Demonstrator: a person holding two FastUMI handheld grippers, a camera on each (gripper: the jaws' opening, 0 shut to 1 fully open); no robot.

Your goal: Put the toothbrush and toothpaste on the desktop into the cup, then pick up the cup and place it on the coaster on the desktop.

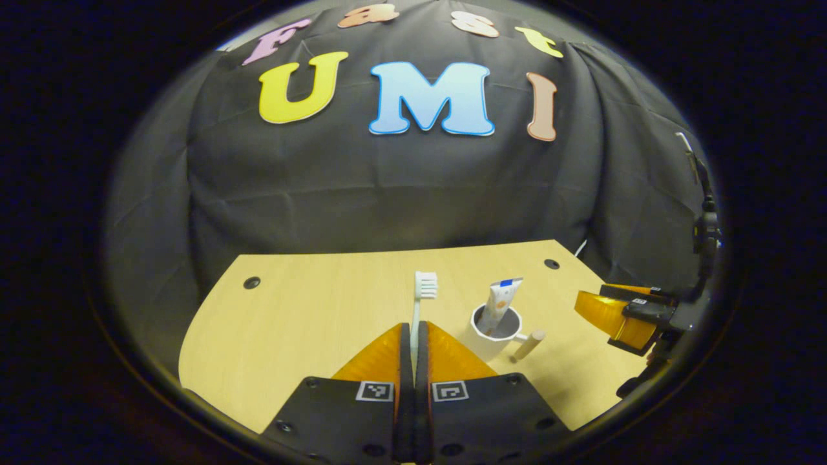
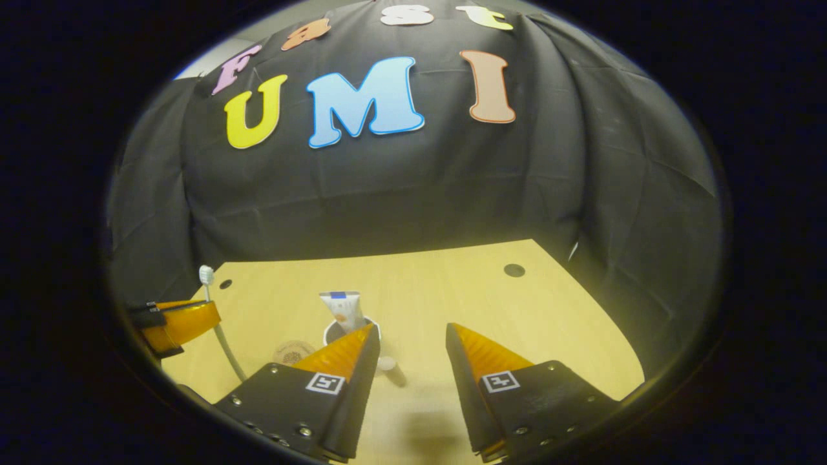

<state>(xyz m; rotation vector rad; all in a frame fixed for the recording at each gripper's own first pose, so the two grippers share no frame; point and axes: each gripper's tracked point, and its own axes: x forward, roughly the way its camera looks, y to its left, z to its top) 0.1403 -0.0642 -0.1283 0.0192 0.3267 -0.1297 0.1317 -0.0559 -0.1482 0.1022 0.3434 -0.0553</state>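
My left gripper (image 1: 413, 329) is shut on the white toothbrush (image 1: 423, 290), which stands upright with its bristle head above the fingertips. Just right of it stands the white cup (image 1: 494, 339) with a wooden handle, and the toothpaste tube (image 1: 502, 300) leans inside it. In the right gripper view, my right gripper (image 2: 410, 336) is open above the desk, with nothing between its fingers. The cup (image 2: 333, 332) and toothpaste (image 2: 342, 307) sit behind its left finger. The round coaster (image 2: 294, 352) lies on the desk left of the cup. The left gripper (image 2: 177, 323) holds the toothbrush (image 2: 208, 284) at the far left.
The light wooden desk (image 1: 310, 323) has small dark holes (image 1: 251, 282) near its back corners. Black cloth hangs behind it. The right gripper (image 1: 620, 316) hovers at the desk's right edge in the left gripper view.
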